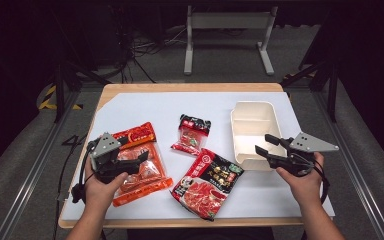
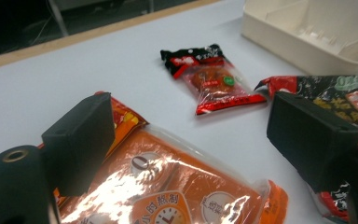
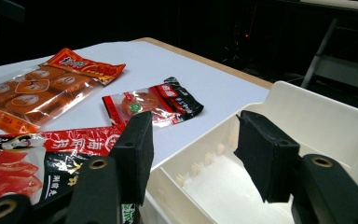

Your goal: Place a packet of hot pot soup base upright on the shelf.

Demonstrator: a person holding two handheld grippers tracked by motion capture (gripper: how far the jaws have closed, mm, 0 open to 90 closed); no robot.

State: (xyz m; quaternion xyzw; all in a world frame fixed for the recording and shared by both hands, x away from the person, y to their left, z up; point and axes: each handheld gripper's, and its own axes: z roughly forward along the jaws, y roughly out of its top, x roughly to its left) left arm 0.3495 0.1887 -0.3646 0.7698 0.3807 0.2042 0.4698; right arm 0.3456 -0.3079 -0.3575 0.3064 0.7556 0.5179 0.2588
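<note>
My left gripper (image 1: 139, 159) hovers open over a long orange snack packet (image 1: 140, 134) at the table's left; in the left gripper view its jaws stand wide apart above the shiny packet (image 2: 177, 186). My right gripper (image 1: 264, 144) is open at the near right corner of a white divided tray (image 1: 235, 130). In the right gripper view, one jaw is outside the tray's wall (image 3: 317, 116) and the other over its inside, with neither pressing on it. A small red-and-black packet (image 1: 192, 134) lies mid-table. A large black-and-red packet (image 1: 209, 182) lies near the front edge.
A white sheet (image 1: 145, 107) covers the wooden table (image 1: 190, 87). Beyond the far edge stands a grey metal frame (image 1: 227, 22) with cables on the floor. Metal rails (image 1: 40, 155) run along both sides of the table.
</note>
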